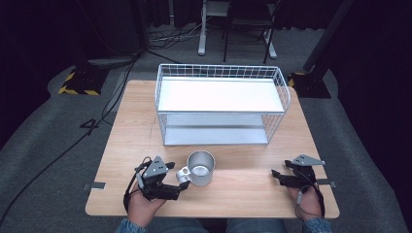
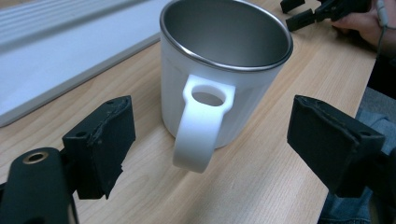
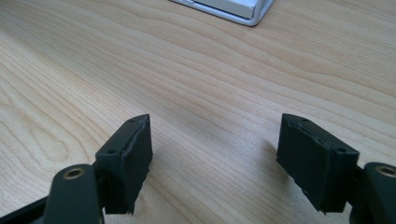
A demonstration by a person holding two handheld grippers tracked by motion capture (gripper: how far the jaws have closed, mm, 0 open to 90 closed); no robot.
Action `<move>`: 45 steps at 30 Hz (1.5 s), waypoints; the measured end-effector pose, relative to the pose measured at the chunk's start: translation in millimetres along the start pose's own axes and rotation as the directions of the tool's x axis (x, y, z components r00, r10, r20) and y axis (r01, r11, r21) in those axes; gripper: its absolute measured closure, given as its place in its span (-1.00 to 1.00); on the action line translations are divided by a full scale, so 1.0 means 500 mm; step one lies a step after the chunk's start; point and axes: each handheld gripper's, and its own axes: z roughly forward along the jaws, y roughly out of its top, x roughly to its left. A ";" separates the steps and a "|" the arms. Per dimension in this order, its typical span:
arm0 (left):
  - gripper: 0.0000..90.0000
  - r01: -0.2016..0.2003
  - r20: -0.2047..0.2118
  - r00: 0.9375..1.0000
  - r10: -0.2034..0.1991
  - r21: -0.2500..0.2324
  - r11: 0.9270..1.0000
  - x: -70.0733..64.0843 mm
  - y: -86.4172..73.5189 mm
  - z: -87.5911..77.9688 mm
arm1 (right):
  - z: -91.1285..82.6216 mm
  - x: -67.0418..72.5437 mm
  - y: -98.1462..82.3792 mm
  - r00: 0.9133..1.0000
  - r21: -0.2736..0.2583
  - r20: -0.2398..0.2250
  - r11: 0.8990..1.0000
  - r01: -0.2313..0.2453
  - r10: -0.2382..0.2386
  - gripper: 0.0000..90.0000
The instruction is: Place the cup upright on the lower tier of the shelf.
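Mug [image 1: 200, 168] stands upright on the wooden surface [image 1: 243, 160], near the front edge and slightly left of centre, just in front of the white wire rack [image 1: 221, 104]. It is white outside, bare metal inside and empty, and its white handle [image 2: 200, 123] points toward the near left. Left gripper [image 1: 180, 187] lies low beside that handle; in the left gripper view the handle sits between the two black jaws, which stand wide apart with clear gaps either side and no pad touching. Judgement: the handle has been turned toward this hand to offer a flat, narrow part to pinch, and the jaws are lined up to close across it. Right gripper [image 1: 276, 177] rests on the surface at the near right, well apart from the mug, jaws open over bare wood, apparently kept clear. The rack's two shelves look vacant; it may be the mug's destination, though that cannot be confirmed.
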 end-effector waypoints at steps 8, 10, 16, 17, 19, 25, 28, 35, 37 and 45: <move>-0.35 -0.016 0.016 1.000 0.015 0.026 1.000 0.004 -0.009 0.018 | 0.000 0.000 0.000 1.000 -0.001 0.001 1.000 0.002 -0.002 -0.40; -0.24 -0.004 0.016 1.000 0.004 0.029 1.000 0.006 -0.011 0.018 | 0.000 0.000 0.000 1.000 0.000 0.000 1.000 0.001 -0.001 -0.40; 0.09 0.025 0.009 1.000 -0.025 0.049 0.998 0.015 -0.012 0.019 | -0.001 0.001 0.000 1.000 -0.001 0.000 1.000 0.002 -0.002 -0.39; 0.12 0.025 0.009 1.000 -0.025 0.049 0.998 0.015 -0.012 0.019 | -0.001 0.001 0.000 1.000 -0.002 0.000 1.000 0.003 -0.003 -0.38; 0.20 0.024 0.017 1.000 -0.025 0.059 0.998 0.018 -0.009 0.022 | -0.001 0.001 0.000 1.000 -0.002 0.001 1.000 0.005 -0.005 -0.38; 0.45 -0.001 0.038 0.999 -0.002 0.078 0.997 0.024 -0.003 0.021 | -0.001 0.001 -0.001 1.000 -0.004 0.001 1.000 0.003 -0.003 -0.38; 0.46 -0.013 0.044 0.999 0.009 0.086 0.996 0.025 -0.001 0.021 | -0.001 0.001 -0.001 1.000 -0.004 0.000 1.000 0.003 -0.003 -0.38; 0.48 -0.047 0.043 0.998 0.042 0.103 0.994 0.020 0.006 0.024 | -0.001 0.002 -0.001 1.000 -0.004 0.004 1.000 0.005 -0.005 -0.38; 0.48 -0.054 0.044 0.998 0.050 0.101 0.993 0.019 0.007 0.024 | -0.001 0.002 -0.001 1.000 -0.004 0.005 1.000 0.005 -0.005 -0.38; 0.58 -0.112 0.040 0.993 0.108 0.108 0.988 0.000 0.013 0.028 | -0.001 0.002 -0.001 1.000 -0.005 0.006 1.000 0.006 -0.006 -0.38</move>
